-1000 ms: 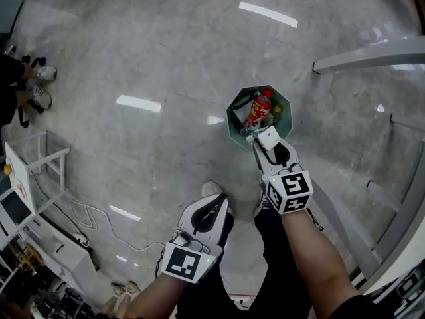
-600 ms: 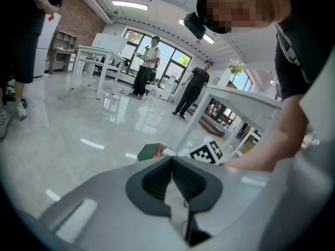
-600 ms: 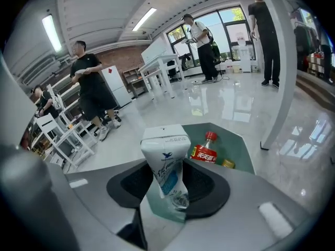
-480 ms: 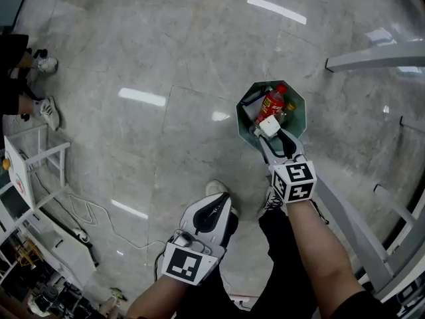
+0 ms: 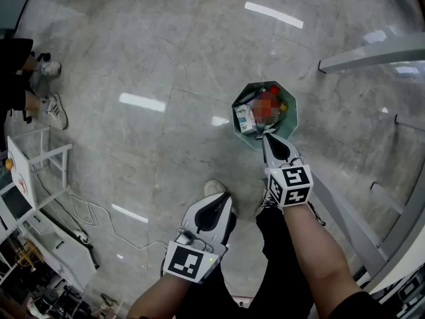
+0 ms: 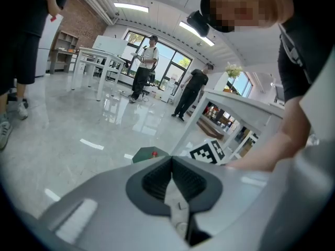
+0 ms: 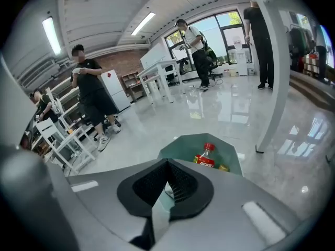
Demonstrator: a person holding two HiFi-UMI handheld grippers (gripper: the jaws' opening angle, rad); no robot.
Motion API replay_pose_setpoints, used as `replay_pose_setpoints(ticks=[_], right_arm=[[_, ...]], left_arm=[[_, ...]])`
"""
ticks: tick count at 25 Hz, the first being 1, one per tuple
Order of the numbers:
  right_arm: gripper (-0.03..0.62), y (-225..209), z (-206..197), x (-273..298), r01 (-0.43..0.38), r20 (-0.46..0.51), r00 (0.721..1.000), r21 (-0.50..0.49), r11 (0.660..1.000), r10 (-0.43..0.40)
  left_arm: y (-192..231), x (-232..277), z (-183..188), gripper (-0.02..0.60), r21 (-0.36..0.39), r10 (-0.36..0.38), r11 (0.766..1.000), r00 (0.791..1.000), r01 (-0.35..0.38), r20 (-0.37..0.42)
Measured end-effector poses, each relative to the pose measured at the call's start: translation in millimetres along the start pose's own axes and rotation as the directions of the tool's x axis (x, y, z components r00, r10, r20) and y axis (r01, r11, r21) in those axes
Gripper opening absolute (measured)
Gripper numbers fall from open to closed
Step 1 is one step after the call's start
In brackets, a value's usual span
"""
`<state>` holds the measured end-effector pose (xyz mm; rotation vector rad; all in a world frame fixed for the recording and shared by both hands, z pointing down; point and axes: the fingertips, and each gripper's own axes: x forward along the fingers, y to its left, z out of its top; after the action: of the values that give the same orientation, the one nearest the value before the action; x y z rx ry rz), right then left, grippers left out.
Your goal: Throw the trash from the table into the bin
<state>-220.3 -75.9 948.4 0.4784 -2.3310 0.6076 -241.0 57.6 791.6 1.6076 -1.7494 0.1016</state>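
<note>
A green octagonal bin [image 5: 287, 123] stands on the polished floor, and shows again as the bin [image 7: 183, 149] and the bin [image 6: 138, 155]. Inside lie a red bottle [image 5: 268, 104], seen too as the bottle [image 7: 205, 158], and a small white carton [image 5: 245, 118]. My right gripper [image 5: 265, 135] hovers at the bin's near rim, shut and empty; its jaws meet in the right gripper view [image 7: 167, 163]. My left gripper [image 5: 215, 199] hangs lower left of the bin, over my legs, shut with nothing in it [image 6: 171, 159].
White table legs [image 5: 372, 53] and rails run along the right. A white stand [image 5: 36, 159] and cables [image 5: 93, 218] lie at the left, near a bystander's shoes [image 5: 48, 68]. Other people [image 7: 91, 90] stand among white tables farther off.
The white carton that sat between my right gripper's jaws now lies in the bin. Those jaws have gone shut, and the gripper has dipped slightly. My left gripper stayed put.
</note>
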Motion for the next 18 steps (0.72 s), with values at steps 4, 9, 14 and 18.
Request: replay_pose_setpoints(ticks=[4, 9, 14, 18], right_arm=[[-0.006, 23.9, 29.8, -38.7, -0.036, 0.021, 0.999, 0.011, 0.999, 0.035], [-0.006, 66.6, 97.2, -115.1, -0.085, 0.082, 0.993, 0.007, 0.996, 0.084], [-0.006, 104.9, 170.0, -213.1, -0.122, 0.151, 0.981, -0.026, 0.992, 0.125], [-0.006, 111.7, 228.2, -273.0, -0.108, 0.232, 0.965, -0.075, 0.991, 0.123]], left_arm=[[-22.4, -14.0, 26.9, 0.006, 0.013, -0.010, 1.000, 1.000, 0.010, 0.000], [-59.1, -42.5, 87.5, 0.006, 0.040, -0.012, 0.999, 0.999, 0.011, 0.034], [-117.2, -85.6, 152.3, 0.006, 0.065, -0.048, 0.997, 0.998, 0.045, 0.045], [-148.2, -104.7, 199.0, 0.006, 0.112, -0.097, 0.989, 0.994, 0.091, 0.048]])
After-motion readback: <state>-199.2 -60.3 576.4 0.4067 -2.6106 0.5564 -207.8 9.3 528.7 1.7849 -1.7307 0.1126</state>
